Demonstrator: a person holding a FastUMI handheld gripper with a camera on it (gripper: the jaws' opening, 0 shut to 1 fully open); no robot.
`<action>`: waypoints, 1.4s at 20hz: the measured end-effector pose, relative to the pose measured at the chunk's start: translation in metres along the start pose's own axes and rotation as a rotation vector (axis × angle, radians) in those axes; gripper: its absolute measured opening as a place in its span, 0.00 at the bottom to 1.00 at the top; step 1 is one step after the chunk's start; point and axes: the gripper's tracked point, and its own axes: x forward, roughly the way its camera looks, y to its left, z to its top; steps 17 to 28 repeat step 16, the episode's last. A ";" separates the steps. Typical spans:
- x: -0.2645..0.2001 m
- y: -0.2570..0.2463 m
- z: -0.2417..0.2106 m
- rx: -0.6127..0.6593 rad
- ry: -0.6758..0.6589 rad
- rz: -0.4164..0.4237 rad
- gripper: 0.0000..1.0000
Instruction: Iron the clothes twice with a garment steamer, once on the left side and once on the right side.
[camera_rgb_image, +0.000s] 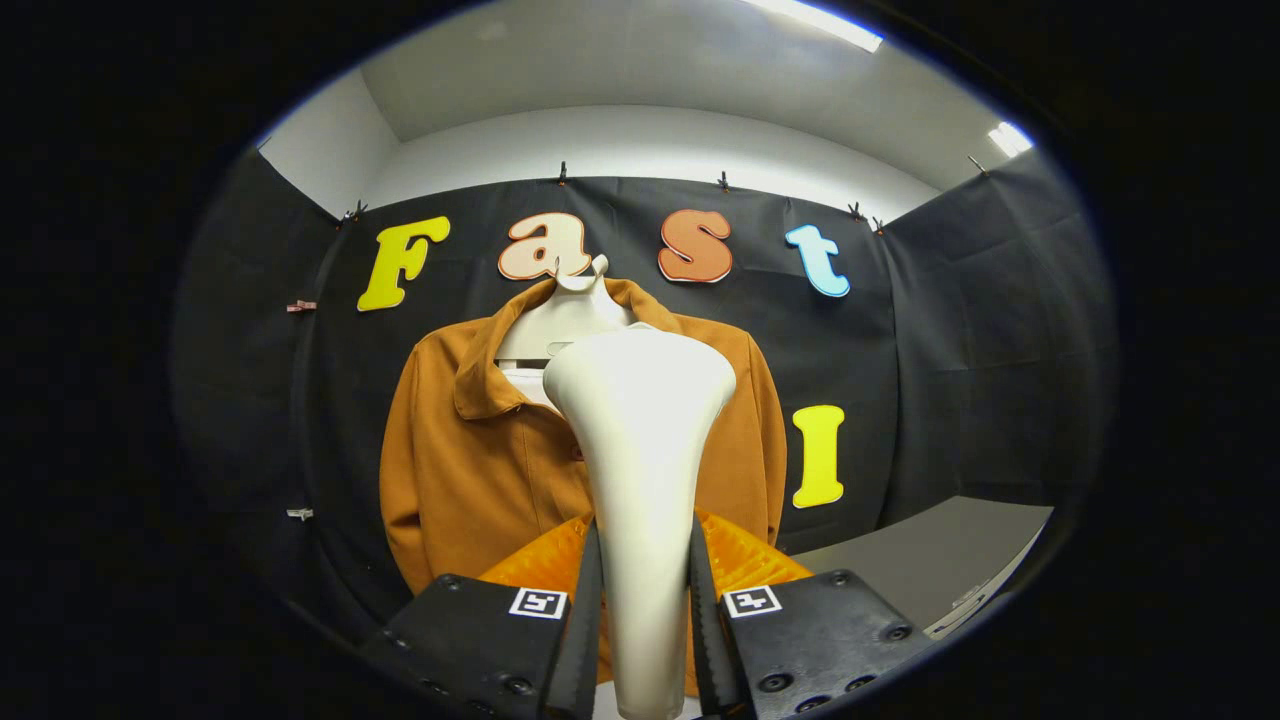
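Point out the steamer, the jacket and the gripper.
steamer (640, 440): gripper view, its neck.
jacket (480, 470): gripper view, its front panel.
gripper (645, 620): gripper view, midway between fingertips, clamped on the steamer.

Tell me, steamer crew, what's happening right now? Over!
Claw shut on white steamer. Steamer head up, just before the brown shirt on its hanger. Nothing between them.

Black cloth booth wall (900, 330) behind, small clips (300, 306) pinning the cloth along its top edge and left side, white upper wall (640, 150) above, ceiling light strip (815, 20), grey tabletop (930, 565) low at right
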 end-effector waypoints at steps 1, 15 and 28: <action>-0.001 -0.001 0.000 0.000 0.000 0.002 0.42; -0.008 -0.003 -0.002 0.001 0.006 0.003 0.42; -0.009 -0.004 -0.002 0.004 0.007 0.002 0.42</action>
